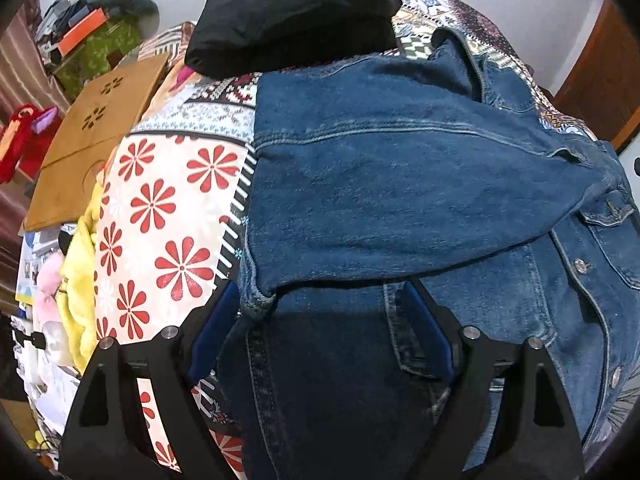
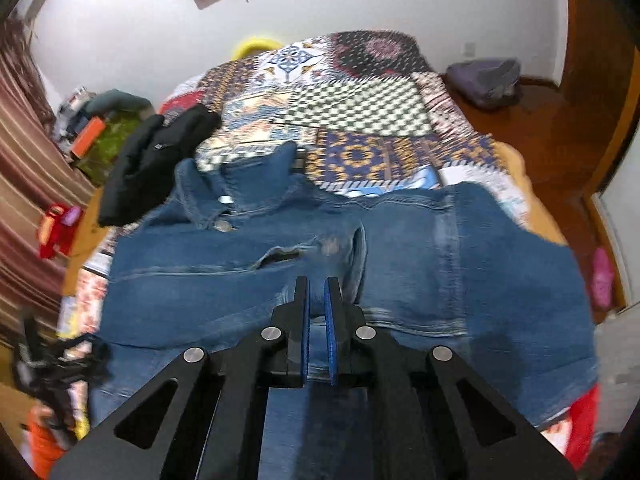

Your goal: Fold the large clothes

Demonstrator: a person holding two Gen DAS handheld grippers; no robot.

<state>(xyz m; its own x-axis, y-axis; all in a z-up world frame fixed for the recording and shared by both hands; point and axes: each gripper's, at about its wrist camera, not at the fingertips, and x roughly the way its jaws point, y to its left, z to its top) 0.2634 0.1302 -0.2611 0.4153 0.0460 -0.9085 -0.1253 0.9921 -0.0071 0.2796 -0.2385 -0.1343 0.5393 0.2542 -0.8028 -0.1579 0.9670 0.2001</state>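
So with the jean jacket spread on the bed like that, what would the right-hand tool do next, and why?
Probably lift and carry the pinched fold across. The right gripper looks shut on a bit of the denim jacket, one sleeve already lies folded over the body, and the left gripper hangs open above the cloth.

1. Denim jacket (image 1: 400, 184) covers most of the near bed, no bare cover w/in its outline.
2. Black garment (image 1: 288, 20) blocks the far-left corner.
3. Open bedspread (image 2: 360, 108) beyond the collar, plus the red-flower strip (image 1: 168, 216) on the left.
4. Wooden board (image 1: 96, 136) & clutter crowd the left edge.
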